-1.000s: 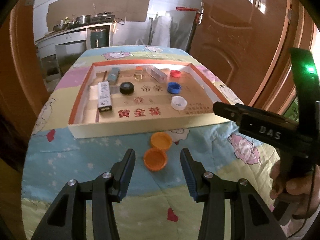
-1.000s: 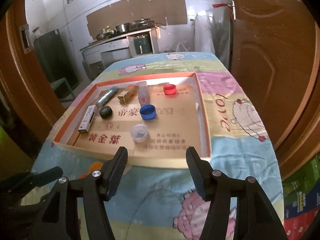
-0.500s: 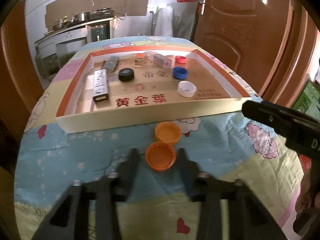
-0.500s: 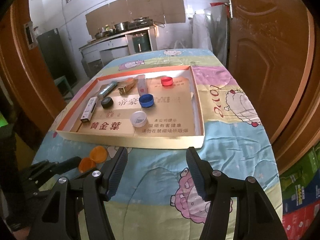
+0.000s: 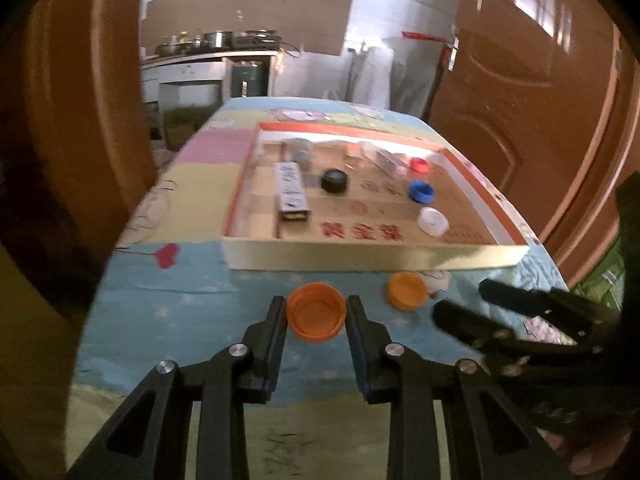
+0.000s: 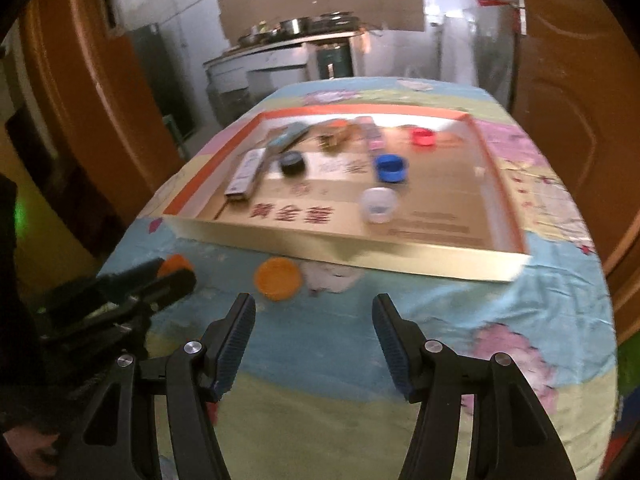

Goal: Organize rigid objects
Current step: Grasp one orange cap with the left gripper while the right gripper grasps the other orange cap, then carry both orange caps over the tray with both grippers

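My left gripper (image 5: 316, 307) is shut on an orange bottle cap (image 5: 316, 317), hollow side up, just above the blue tablecloth in front of the shallow box. A second orange cap (image 5: 407, 291) lies on the cloth to its right, also seen as the orange cap (image 6: 278, 279) in the right wrist view. My right gripper (image 6: 314, 314) is open and holds nothing; it hovers over the cloth to the right of that cap. In the left wrist view the right gripper (image 5: 476, 304) shows at the right edge. The held cap (image 6: 173, 264) peeks out between the left gripper's fingers.
The shallow cardboard box (image 5: 360, 258) with orange rim holds a black cap (image 5: 334, 180), blue cap (image 5: 421, 191), white cap (image 5: 433, 220), red cap (image 5: 419, 165), a long white stick (image 5: 291, 192) and small bottles. Brown doors stand to either side of the table.
The left gripper's fingers have shut on the nearer orange cap and carried it left, away from the other cap. The right gripper has moved toward the second cap.
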Demonstrator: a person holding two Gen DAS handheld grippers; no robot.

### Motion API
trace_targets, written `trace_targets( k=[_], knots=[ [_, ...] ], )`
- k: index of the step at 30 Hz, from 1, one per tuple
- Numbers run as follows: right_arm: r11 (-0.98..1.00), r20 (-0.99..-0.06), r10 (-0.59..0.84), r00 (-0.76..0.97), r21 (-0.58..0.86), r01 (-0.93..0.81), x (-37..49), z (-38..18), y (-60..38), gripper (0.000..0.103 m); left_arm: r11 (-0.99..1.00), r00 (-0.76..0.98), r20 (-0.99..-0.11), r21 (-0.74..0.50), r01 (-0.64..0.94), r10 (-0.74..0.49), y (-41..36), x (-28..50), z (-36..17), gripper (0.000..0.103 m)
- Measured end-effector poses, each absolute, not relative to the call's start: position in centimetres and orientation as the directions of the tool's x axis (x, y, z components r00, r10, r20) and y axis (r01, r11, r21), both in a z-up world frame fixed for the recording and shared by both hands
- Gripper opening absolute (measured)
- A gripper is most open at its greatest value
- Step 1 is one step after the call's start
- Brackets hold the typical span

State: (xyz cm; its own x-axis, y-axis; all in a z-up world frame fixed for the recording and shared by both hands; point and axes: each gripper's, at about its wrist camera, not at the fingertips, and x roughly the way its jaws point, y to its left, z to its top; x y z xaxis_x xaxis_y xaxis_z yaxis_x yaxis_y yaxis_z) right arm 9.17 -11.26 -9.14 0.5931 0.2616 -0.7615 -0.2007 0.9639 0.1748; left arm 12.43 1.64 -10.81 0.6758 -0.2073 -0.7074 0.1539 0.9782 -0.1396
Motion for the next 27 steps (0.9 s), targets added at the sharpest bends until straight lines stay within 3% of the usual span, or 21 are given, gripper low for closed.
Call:
trace_targets(
  k=[9, 10, 11, 27],
  knots=[
    [0.973, -0.796, 0.205, 0.569, 0.105, -0.204, 12.5, -11.3, -7.5, 0.061, 0.983, 0.693, -0.698, -0.147, 0.112, -0.183, 4.5, 12.7, -10.3, 0.03],
    [0.974, -0.797, 0.199, 0.57, 0.098, -0.203, 12.6, -11.3, -7.4, 0.057, 0.983, 0.691, -0.699, -0.149, 0.111, -0.184, 4.5, 12.8, -10.4, 0.03],
    [0.976, -0.797, 0.19, 0.574, 0.09, -0.199, 12.7, -11.2, -7.4, 0.032, 0.982, 0.69, -0.699, -0.151, 0.111, -0.185, 4.5, 12.7, -10.4, 0.03],
    [0.98, -0.754, 0.195, 0.627, 0.121, -0.159, 10.5, -7.4, -11.1, 0.031, 0.967, 0.678, -0.69, -0.157, 0.202, -0.253, 1.1, 13.9, -8.5, 0.03]
  ],
)
